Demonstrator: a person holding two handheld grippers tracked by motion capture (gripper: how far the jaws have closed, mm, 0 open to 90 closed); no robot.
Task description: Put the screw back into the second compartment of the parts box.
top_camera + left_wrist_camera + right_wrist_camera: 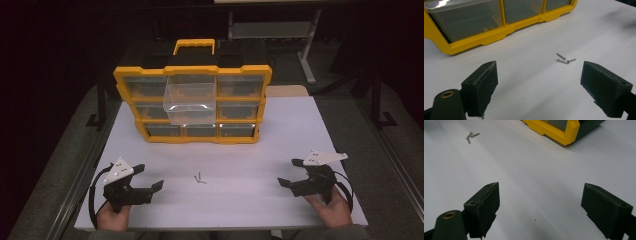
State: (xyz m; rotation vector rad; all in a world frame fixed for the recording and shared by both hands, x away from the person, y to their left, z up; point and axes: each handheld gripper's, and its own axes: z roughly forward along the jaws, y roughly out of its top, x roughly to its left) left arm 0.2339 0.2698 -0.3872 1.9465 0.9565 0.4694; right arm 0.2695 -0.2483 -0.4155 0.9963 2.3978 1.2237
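Observation:
A yellow and black organizer case [192, 102] stands upright at the middle of the white table [280, 130], with a clear bin [190, 102] pulled partway out of its middle column. A few small screws [200, 178] lie on the table in front of it; they show as screws [564, 59] ahead of the left jaws and as screws [471, 136] at far left in the right gripper view. My left gripper [150, 177] rests open near the front left corner. My right gripper [291, 172] rests open near the front right. Nothing is between either pair of jaws.
The case's yellow base [486, 37] lies beyond the left jaws, and its corner [560, 133] sits far ahead of the right ones. A hand [332, 210] holds each gripper at the table's near edge. Dark floor and a grey frame [310, 40] lie behind.

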